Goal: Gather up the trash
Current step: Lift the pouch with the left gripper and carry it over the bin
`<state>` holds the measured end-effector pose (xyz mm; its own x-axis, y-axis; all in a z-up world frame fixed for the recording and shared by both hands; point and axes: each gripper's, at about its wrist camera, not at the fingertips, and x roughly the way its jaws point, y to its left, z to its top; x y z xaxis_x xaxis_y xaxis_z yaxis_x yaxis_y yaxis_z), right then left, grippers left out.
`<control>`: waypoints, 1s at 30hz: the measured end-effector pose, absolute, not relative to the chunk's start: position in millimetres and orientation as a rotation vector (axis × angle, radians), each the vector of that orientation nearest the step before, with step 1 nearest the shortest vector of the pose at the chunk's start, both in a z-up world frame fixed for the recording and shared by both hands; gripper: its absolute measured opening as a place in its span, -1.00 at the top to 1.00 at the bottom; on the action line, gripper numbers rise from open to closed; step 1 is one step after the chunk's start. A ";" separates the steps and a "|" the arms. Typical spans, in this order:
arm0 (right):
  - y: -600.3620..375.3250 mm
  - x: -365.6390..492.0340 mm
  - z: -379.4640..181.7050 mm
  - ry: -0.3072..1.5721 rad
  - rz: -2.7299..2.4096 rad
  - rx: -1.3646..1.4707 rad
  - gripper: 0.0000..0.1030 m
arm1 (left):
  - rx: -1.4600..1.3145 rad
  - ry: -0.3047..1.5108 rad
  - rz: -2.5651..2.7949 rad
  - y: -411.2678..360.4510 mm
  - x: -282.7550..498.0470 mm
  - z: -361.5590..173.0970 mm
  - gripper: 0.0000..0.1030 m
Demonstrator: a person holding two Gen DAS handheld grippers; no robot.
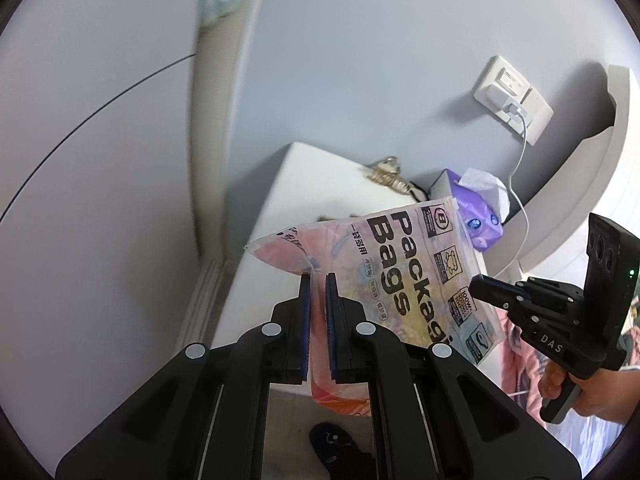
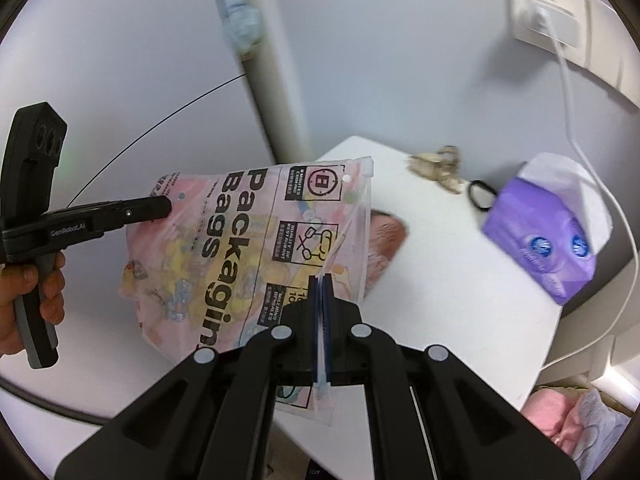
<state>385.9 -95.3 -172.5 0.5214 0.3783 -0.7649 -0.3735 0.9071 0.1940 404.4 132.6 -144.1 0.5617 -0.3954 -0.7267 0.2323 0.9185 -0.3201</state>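
Left claw point(image 1: 318, 280) and right claw point(image 2: 322, 280) both clamped tight on printed plastic bag point(image 2: 240, 248), above white tabletop point(image 2: 440, 280).

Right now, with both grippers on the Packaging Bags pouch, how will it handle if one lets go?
The Packaging Bags pouch looks floppy: thin, wrinkled film that sags between the left gripper and right gripper. It would probably swing from the remaining grip. It seems light for its size, and the glossy film may slip between pads.

The see-through plastic bag point(image 2: 240, 248) with big black "Packaging Bags" letters is hanging in the air over the white table point(image 2: 440, 280), showing pink and yellow colours inside.
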 end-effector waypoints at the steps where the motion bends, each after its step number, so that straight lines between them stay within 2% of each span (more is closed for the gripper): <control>1: -89.9 380.7 -172.9 0.917 0.470 -0.006 0.91 | -0.207 0.898 -0.354 139.2 394.0 -144.6 0.89; 11: -37.1 329.6 -184.2 0.941 0.644 -0.118 0.91 | -0.279 0.889 -0.207 192.4 296.3 -156.9 0.89; 30: 58.1 235.6 -244.1 0.993 0.935 -0.300 0.91 | -0.384 0.899 0.020 259.8 131.8 -213.7 0.89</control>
<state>235.6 58.1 -244.1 0.2118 0.5333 -0.8190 -0.7858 0.5912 0.1817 131.8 259.8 -213.7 0.6271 -0.1424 -0.7658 -0.1759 0.9319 -0.3173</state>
